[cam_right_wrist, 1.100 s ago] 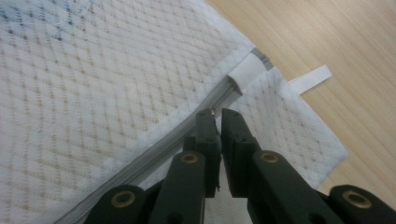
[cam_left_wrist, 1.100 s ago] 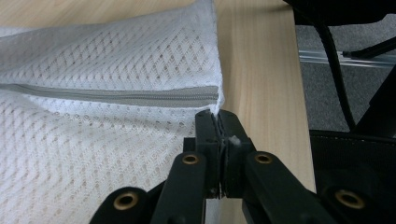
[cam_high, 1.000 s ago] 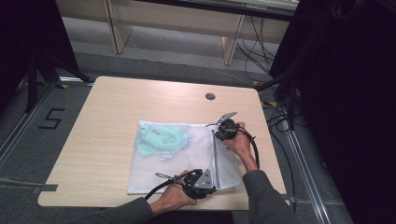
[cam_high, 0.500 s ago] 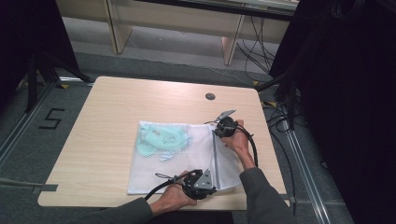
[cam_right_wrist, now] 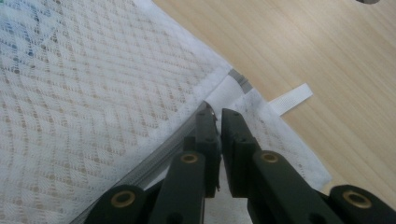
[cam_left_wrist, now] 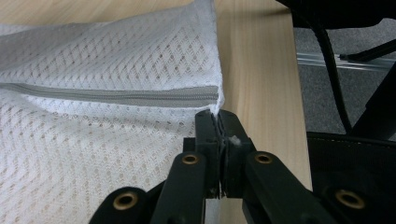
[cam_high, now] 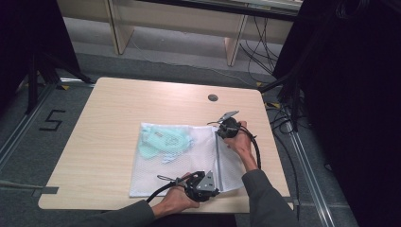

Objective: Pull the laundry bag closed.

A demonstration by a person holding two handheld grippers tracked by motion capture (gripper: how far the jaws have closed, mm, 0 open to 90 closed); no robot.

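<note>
A white mesh laundry bag [cam_high: 179,165] lies flat on the wooden table [cam_high: 118,109], with a mint-green garment [cam_high: 163,142] inside it. Its grey zipper [cam_high: 218,158] runs along the right side and looks closed. My left gripper [cam_high: 215,186] is at the near end, shut on the bag's edge [cam_left_wrist: 205,56] just past the zipper's end [cam_left_wrist: 187,97]; its jaws [cam_left_wrist: 218,115] press together on the cloth. My right gripper [cam_high: 219,133] is at the far end, its jaws [cam_right_wrist: 218,113] nearly together around the small metal zipper pull [cam_right_wrist: 211,110].
A white loop tab [cam_right_wrist: 292,99] sticks out of the bag's far corner. A round cable hole [cam_high: 213,97] lies beyond the bag. The table's right edge [cam_high: 269,142] is close to my right hand, with cables and dark stands beside it.
Almost nothing: my right gripper shifted very slightly at the zipper's far end. The left gripper and the bag stayed put.
</note>
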